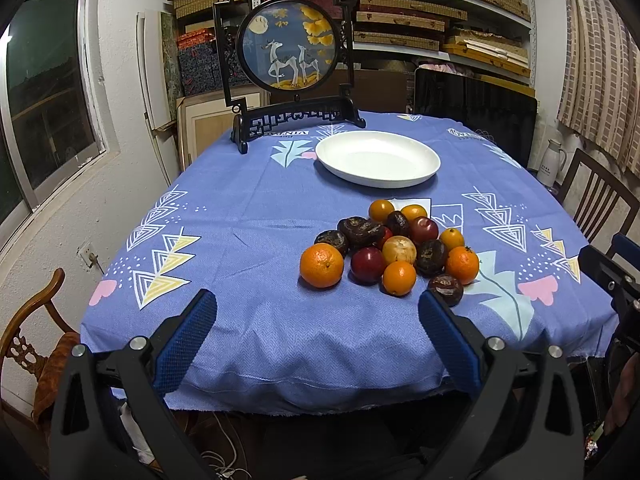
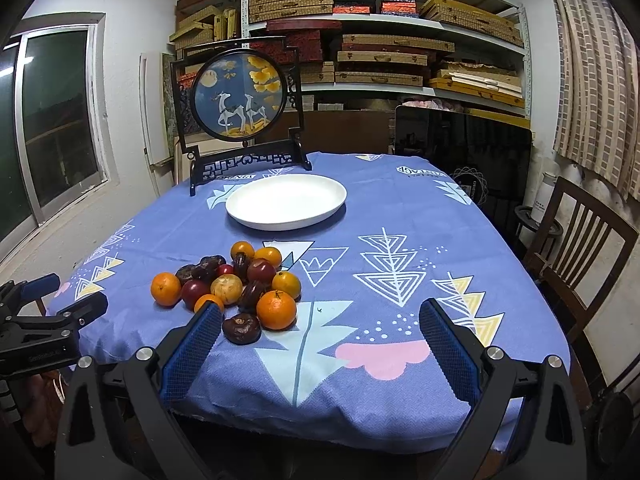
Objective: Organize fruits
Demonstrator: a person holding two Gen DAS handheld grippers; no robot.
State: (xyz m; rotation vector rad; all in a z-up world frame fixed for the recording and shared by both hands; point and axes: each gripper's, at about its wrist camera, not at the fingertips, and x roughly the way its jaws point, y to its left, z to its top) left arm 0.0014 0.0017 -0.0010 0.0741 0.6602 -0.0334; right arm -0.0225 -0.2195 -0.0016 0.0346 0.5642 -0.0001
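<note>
Both grippers hung short of the near edge of the table, over the drop of the blue tablecloth (image 1: 248, 264), and neither had anything between its jaws. The left gripper (image 1: 318, 312) was spread wide and empty; so was the right gripper (image 2: 320, 320), its blue pads well apart. Taking the fruit pile (image 1: 394, 246) as the landmark, the left gripper sat nearer the viewer and to the left of it, so the heap lay ahead and off toward its right finger. The right gripper sat nearer the viewer and to the right of the pile, so the fruit lay ahead and toward its left finger, whose pad (image 2: 192, 352) overlapped the nearest small orange in that view. Closest to the grippers on the pile's near side was a dark wrinkled fruit (image 2: 241, 329), just beside a mandarin (image 2: 277, 309); on the pile's left flank stood the biggest orange (image 1: 321, 265), clear on its outer side. The heap itself ran longer from left to right than from front to back, with fruits touching one another. Beyond the pile, well apart from it, the white plate (image 1: 378, 158) lay empty, and behind the plate stood the deer screen (image 1: 286, 46). By my judgement the right gripper was somewhat nearer the fruit, and the loose fruits on the near edge offered the cleanest first pick.
</note>
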